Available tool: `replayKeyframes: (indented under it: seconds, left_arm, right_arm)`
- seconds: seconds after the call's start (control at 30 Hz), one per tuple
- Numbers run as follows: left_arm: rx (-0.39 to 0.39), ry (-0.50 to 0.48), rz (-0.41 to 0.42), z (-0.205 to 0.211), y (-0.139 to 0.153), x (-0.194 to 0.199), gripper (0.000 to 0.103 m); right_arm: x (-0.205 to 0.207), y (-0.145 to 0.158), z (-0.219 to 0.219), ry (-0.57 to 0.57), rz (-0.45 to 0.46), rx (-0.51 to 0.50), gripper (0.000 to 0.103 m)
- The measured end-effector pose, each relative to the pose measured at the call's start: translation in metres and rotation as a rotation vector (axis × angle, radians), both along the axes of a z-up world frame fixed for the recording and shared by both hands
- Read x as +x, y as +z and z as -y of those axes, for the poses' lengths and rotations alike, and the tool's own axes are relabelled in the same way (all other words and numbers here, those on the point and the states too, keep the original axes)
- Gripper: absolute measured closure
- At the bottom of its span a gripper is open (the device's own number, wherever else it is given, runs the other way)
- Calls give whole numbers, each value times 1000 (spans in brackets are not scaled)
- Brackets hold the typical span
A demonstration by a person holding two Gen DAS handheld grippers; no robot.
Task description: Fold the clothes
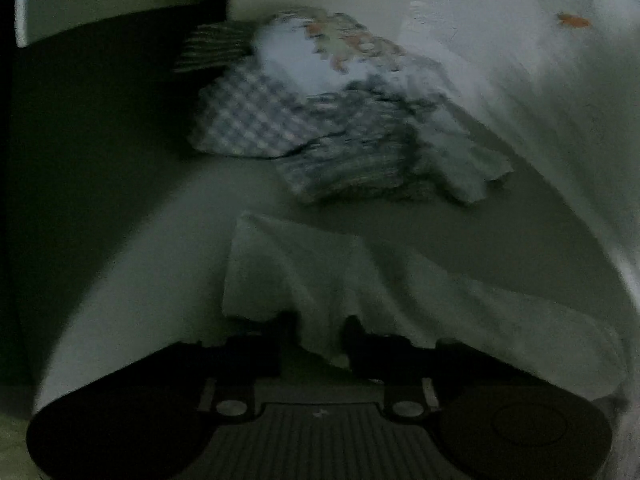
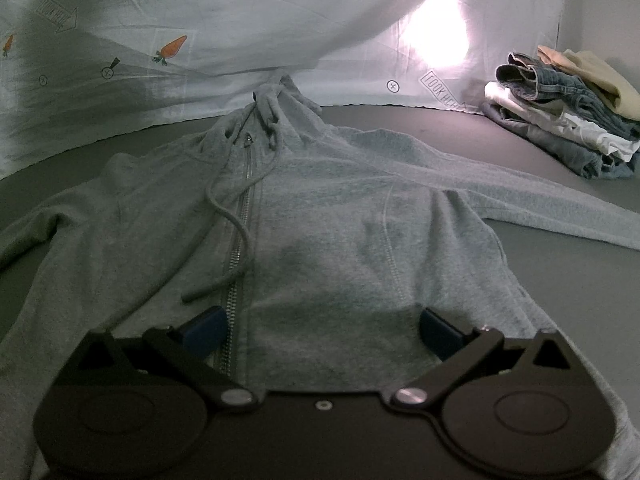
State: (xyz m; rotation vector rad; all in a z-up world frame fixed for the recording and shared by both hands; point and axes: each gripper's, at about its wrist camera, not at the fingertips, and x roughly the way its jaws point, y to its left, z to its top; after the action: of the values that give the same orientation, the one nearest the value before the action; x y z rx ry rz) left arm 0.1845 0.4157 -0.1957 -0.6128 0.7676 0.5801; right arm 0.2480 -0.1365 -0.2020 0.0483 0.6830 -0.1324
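Nearest your right lens, the right gripper [image 2: 322, 330] hangs with its jaws spread wide, the blue pads [image 2: 206, 326] just over the lower front of the grey hoodie [image 2: 328, 216] and holding nothing. The hoodie lies face up and flat on the grey table [image 2: 560, 276], zipper [image 2: 236, 256] closed, drawstring [image 2: 224, 216] looping across the chest, sleeves spread to either side, hood bunched at the far end. Your left gripper [image 1: 320, 330] has its fingers drawn close on an edge of pale cloth [image 1: 304, 272] — the view is dark and blurred, so you cannot tell which part of the garment this is. Beyond, a stack of folded clothes [image 2: 560, 112] sits at the far right of the table, well apart from the hoodie. A checked and striped heap [image 1: 320, 120] lies ahead of the left gripper. A white sheet [image 2: 240, 12] printed with carrots hangs behind.
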Motion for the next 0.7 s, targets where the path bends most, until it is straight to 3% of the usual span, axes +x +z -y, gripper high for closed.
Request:
replayKeyframes:
  seconds: [0.1,0.2,0.27,0.4,0.47,0.5,0.53,0.7]
  left_arm:
    - [-35,-30,58,5,7,9,80]
    - [-38,-126,113,25,19,29,82]
    - [-51,-245,169,47,32,43,82]
    - [-117,-589,239,107,55,71,81]
    - [-129,-706,230,133,56,84,68]
    - [-138,-751,225,144,56,90,52]
    - [-154,-763,217,148,54,93,41]
    - [-206,-718,192,139,50,94,17]
  right_arm:
    - [0,0,0,1,0,1,0]
    - [0,-1,0,2,0,2,0]
    - [-1,-1,0,2,0,3,0]
    - [0,-1,1,3,0,6,0]
    - [0,-1,1,3,0,11,0]
    - [0,-1,1,4,-1,12,0]
    - [0,-1,1,4,-2,12,0]
    - [9,6,6,23,-73,27,0]
